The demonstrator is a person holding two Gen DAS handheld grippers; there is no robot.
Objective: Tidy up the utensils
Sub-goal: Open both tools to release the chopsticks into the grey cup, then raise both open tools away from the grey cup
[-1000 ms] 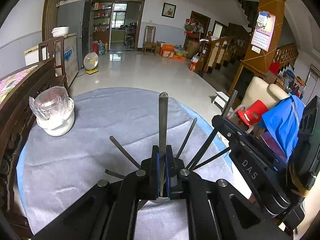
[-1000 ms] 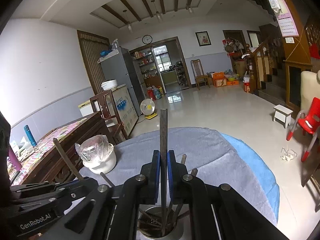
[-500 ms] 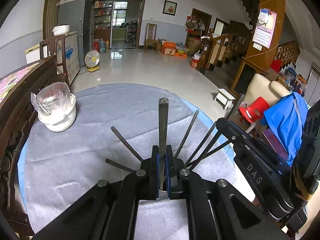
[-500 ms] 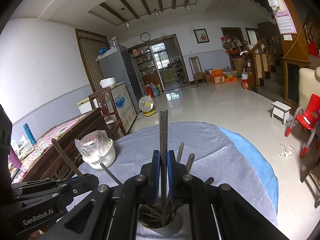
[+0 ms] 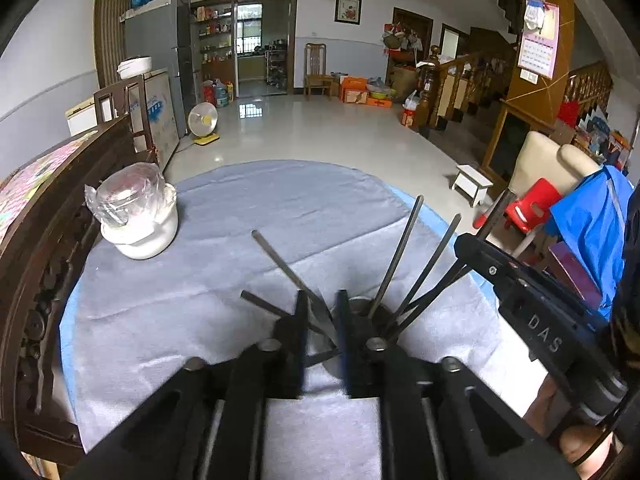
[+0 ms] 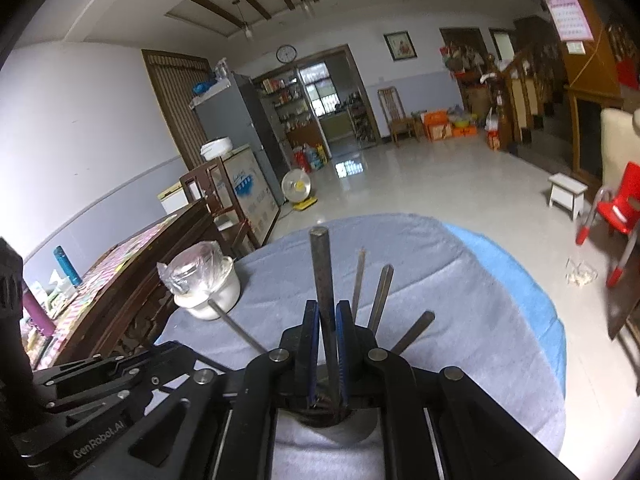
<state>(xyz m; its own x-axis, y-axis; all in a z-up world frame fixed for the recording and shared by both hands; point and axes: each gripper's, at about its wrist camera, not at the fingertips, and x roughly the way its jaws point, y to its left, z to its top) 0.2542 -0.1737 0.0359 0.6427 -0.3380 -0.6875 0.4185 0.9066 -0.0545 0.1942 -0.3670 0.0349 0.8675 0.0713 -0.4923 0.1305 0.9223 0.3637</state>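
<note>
Left tongs (image 5: 321, 332) just opened, dropping their rod; right tongs (image 6: 327, 344) still grip theirs.

I see a round table (image 5: 248, 216) covered by a grey-blue cloth (image 5: 168, 320). On its far left sits a white pot (image 5: 140, 236) wrapped in clear plastic. At the near edge stands a metal holder (image 5: 362, 308) with dark metal utensils (image 5: 396, 256) fanning out of it.
</note>
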